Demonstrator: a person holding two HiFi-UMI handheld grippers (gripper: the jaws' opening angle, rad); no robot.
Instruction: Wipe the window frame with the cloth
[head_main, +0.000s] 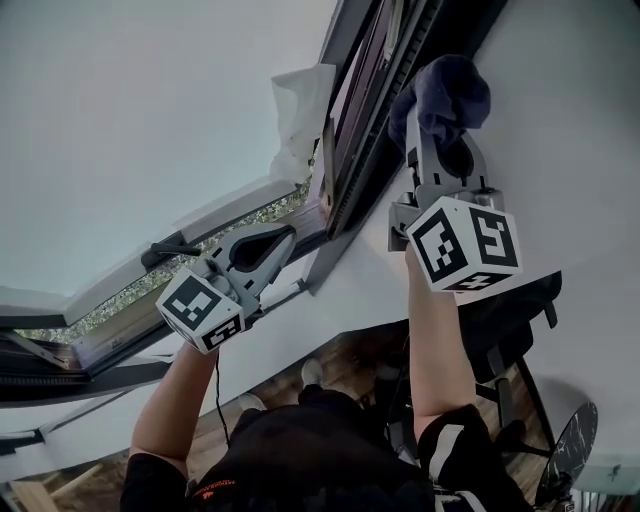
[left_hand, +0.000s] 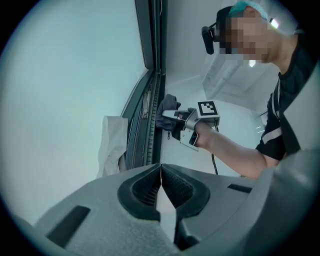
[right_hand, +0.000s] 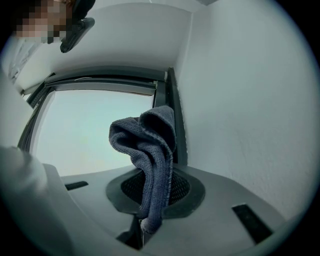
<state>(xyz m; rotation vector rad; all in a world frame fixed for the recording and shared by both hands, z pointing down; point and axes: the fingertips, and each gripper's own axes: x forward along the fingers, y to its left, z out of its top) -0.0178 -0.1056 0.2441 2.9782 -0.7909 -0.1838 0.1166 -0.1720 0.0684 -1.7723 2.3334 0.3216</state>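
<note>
My right gripper (head_main: 445, 140) is shut on a dark blue cloth (head_main: 447, 98), which bunches above its jaws and presses against the dark window frame (head_main: 375, 120). In the right gripper view the cloth (right_hand: 149, 150) hangs folded between the jaws, beside the frame's upright (right_hand: 175, 125). My left gripper (head_main: 283, 238) is shut with nothing between its jaws, held low by the frame's bottom corner. From the left gripper view the right gripper (left_hand: 186, 122) and the cloth (left_hand: 167, 111) show against the frame (left_hand: 156, 100).
A white plastic scrap (head_main: 298, 115) clings to the frame near the corner. The opened sash (head_main: 150, 290) slants off to the left. White wall (head_main: 570, 150) lies to the right of the frame. A person's arm (left_hand: 230, 150) reaches in from the right.
</note>
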